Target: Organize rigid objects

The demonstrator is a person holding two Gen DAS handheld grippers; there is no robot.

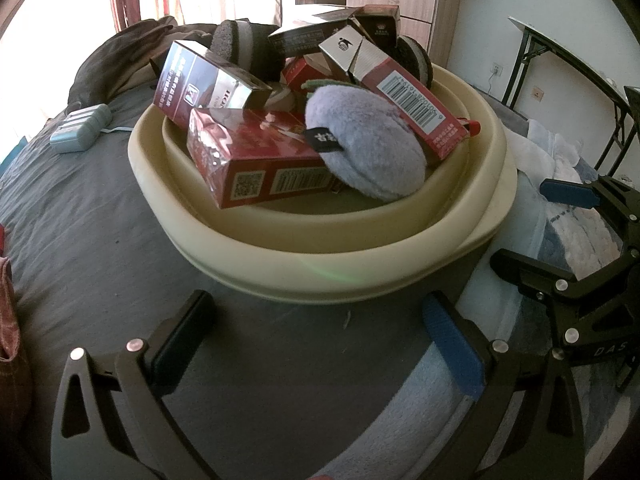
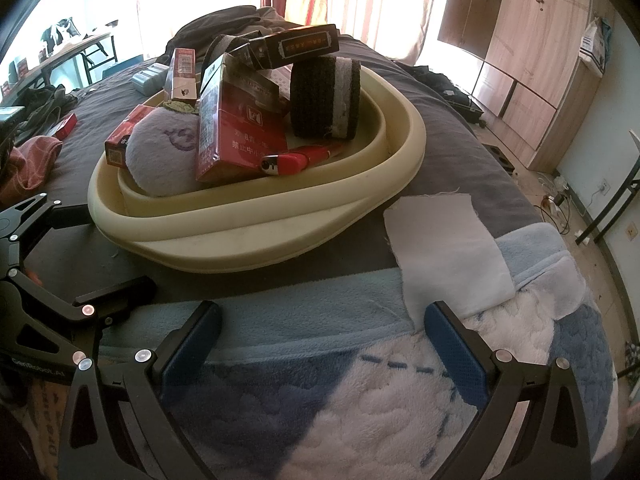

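A big bed with a gray sheet fills the room. On it, toward twelve o'clock from both grippers, sits a wide cream tub, with a second cream rim nested inside it. The tub is piled high with hard little things. A fluffy blue and white blanket lies under the right gripper, and a white cloth lies on the bed just beside the tub, at about four o'clock from it.

In the tub, a round, soft purple plush leans on a red box that shows a square code on its side. Another red box with a bar code tilts at the plush's two o'clock. A dark box rests on top of a black and gray roll. A small red lighter lies near the rim.

The left gripper is wide open and holds nothing. The right gripper is also wide open and empty, low over the blanket.
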